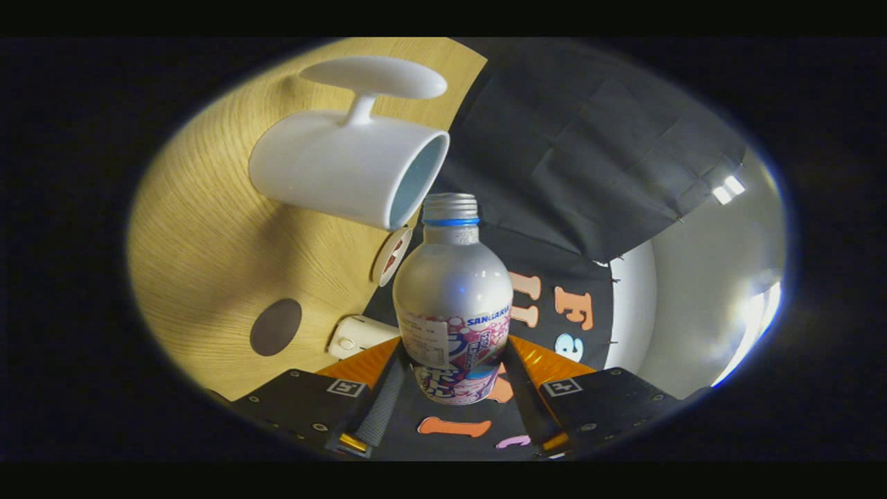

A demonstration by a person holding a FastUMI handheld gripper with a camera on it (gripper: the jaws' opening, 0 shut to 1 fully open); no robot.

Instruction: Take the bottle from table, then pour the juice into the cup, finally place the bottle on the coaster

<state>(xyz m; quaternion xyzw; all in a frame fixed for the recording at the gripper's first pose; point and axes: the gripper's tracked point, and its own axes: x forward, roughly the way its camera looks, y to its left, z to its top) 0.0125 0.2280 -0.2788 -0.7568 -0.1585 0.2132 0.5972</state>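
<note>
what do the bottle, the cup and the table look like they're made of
Bottle, clamped in the claw: seemingly aluminium, given its matte silver shoulder, threaded metal cap and printed wrap.
Cup: likely glazed ceramic, being smooth, glossy white and thick-walled.
Table: wood or wood-look laminate, pale with fine grain lines.

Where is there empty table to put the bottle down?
The gripper is shut on the bottle, which is tipped toward the cup. The widest bare wood of the table lies between the cup and the dark round coaster. It is crowded near the bottle: a small white object and a round disc sit there.
</note>
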